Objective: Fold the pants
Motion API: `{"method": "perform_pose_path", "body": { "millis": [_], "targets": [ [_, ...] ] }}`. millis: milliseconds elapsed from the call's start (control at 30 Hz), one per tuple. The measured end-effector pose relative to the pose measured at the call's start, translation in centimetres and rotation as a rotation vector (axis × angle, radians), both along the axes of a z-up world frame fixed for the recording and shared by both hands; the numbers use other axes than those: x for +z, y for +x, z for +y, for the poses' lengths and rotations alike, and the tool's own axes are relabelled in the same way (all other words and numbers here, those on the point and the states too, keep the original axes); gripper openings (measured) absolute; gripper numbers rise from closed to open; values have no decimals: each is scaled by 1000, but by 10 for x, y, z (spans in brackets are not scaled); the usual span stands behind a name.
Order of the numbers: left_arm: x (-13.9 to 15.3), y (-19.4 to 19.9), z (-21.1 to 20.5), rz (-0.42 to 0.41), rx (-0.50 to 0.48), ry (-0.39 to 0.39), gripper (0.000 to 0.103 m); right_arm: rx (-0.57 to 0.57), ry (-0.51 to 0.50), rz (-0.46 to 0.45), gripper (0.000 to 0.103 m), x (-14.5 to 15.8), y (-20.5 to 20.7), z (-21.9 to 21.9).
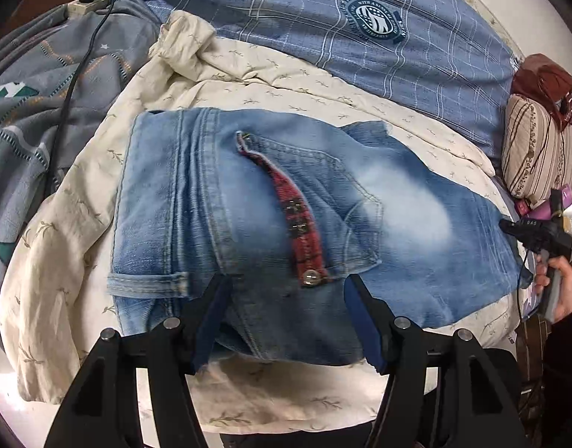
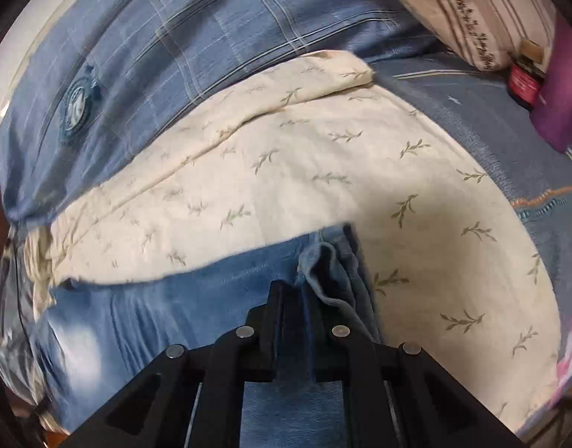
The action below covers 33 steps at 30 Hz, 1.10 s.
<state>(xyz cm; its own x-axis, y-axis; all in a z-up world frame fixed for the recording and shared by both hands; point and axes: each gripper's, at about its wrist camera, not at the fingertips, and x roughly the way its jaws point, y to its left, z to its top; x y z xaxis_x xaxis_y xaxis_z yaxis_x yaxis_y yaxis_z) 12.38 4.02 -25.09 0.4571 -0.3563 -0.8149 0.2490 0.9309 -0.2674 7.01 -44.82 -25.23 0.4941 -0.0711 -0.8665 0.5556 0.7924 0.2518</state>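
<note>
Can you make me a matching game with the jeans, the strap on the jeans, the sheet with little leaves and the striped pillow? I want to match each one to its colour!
Things:
1. jeans
2. strap
3. sheet
4. pillow

Colours:
A. cream with small green leaves
B. red plaid
C. faded blue
D. beige with brown stripes

Pairs: 1-C, 2-B, 3-A, 4-D

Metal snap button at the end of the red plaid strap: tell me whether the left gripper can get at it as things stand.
Probably yes. The left gripper is open right over the jeans, the snap button lies exposed between its fingers, and nothing covers it.
</note>
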Motion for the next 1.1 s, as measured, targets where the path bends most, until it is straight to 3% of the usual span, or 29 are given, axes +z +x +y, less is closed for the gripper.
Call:
{"method": "perform_pose_path", "body": {
  "millis": [67,133,233,300,467,600,767,1000,1100],
  "targets": [
    [0,1,1,-4,-2,-10,65,13,-44,-16,14,16,6,14],
    [1,1,1,-14,-8,-19,65,128,-19,-123,14,42,18,46],
    [2,-2,1,-16,-16,-20,66,303,1,-187,15,60,45,101],
    [1,-4,2,-17,-15,-19,66,437,13,-191,15,62,71,148],
    [2,-8,2,-39,-33,10,66,617,69,-127,15,40,123,243],
    [-4,-7,7,-25,-23,36,66,645,28,-68,15,12,146,285],
    [-6,-7,5,-31,-40,62,66,605,11,61,14,-29,178,289],
    [-6,-10,1,-29,-50,104,66,539,37,52,13,-32,201,282],
    [1,-15,2,-19,-38,96,66,505,90,-12,13,-24,191,278]
  ]
}}
